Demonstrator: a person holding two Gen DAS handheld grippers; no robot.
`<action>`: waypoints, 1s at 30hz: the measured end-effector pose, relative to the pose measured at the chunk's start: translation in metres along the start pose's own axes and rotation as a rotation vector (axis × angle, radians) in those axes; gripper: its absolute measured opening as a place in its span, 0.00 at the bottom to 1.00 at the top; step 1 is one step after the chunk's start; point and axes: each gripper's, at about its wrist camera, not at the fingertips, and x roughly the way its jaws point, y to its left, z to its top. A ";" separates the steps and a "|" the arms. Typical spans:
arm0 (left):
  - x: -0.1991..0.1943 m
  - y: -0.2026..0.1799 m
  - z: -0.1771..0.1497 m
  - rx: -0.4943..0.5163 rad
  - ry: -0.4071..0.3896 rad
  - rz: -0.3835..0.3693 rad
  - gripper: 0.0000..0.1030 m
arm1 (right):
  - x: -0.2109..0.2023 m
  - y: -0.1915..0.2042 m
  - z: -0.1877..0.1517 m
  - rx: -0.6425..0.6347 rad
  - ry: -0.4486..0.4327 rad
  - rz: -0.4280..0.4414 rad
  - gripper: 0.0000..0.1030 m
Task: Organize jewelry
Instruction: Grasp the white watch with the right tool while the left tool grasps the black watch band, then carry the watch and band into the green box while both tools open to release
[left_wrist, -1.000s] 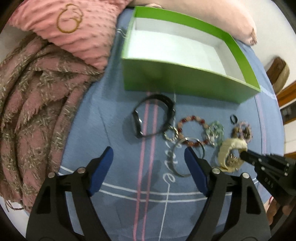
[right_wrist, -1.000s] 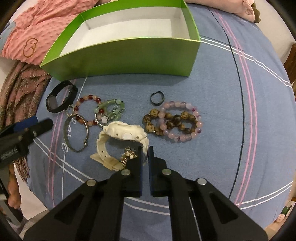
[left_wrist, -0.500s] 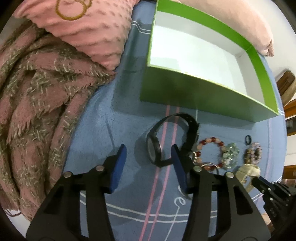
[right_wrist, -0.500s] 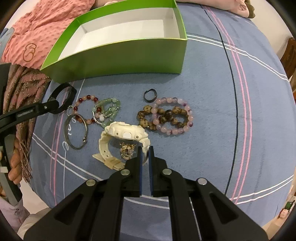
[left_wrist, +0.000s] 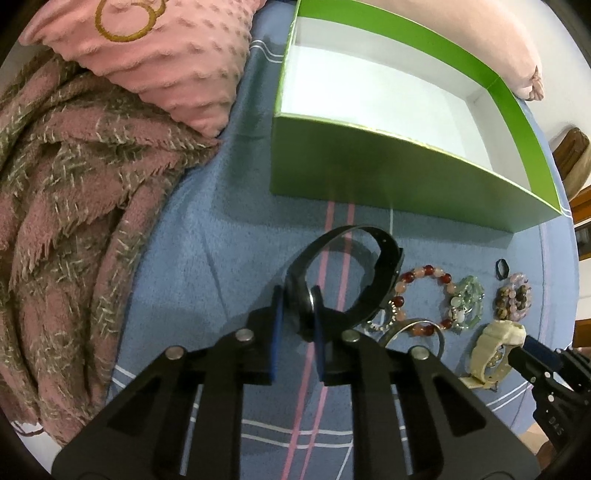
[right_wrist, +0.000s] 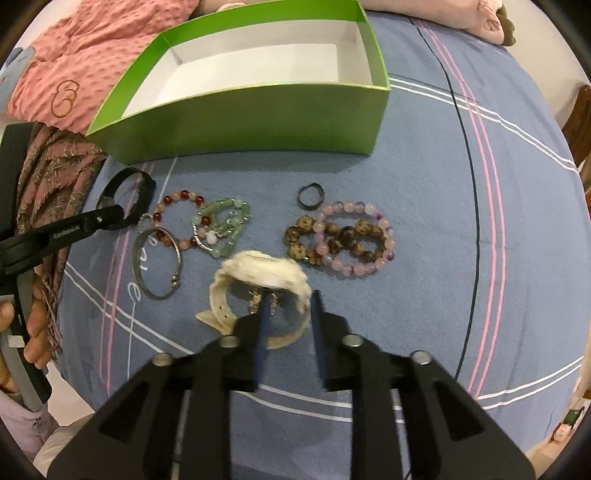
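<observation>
An empty green box (left_wrist: 369, 177) (right_wrist: 258, 122) stands at the back of the blue bedsheet. In front of it lie a black wristband (left_wrist: 384, 266) (right_wrist: 146, 184), a white watch (right_wrist: 258, 269) (left_wrist: 495, 339) and several bracelets. My left gripper (left_wrist: 296, 299) points down, its jaws closing, and the pads press on the wristband's face. My right gripper (right_wrist: 290, 306) has its jaws opening. One finger stands inside the watch's loop and the other outside, so the strap is between them without being squeezed. A small gold charm (right_wrist: 258, 295) lies inside the loop.
A red-pink bead bracelet (right_wrist: 184, 194), a green bead bracelet (right_wrist: 225, 225), a silver bangle (right_wrist: 136, 254), a black ring (right_wrist: 301, 195) and pink and brown bead bracelets (right_wrist: 343, 236) lie between the watches. A pink pillow (left_wrist: 166, 55) and a fringed blanket (left_wrist: 74, 184) border the left.
My left gripper came forward and down over the black wristband and closed from wide open onto it. My right gripper, shut before, has parted its fingers around the white watch's strap.
</observation>
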 end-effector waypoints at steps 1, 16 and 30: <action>0.001 -0.001 0.001 0.004 -0.002 0.005 0.14 | 0.000 0.002 0.001 -0.006 -0.004 -0.003 0.23; -0.004 -0.038 0.021 0.033 -0.021 0.035 0.12 | 0.010 -0.005 0.003 0.040 0.018 -0.007 0.11; -0.032 -0.057 0.016 0.007 -0.082 -0.013 0.08 | -0.022 -0.005 0.005 0.044 -0.051 0.013 0.09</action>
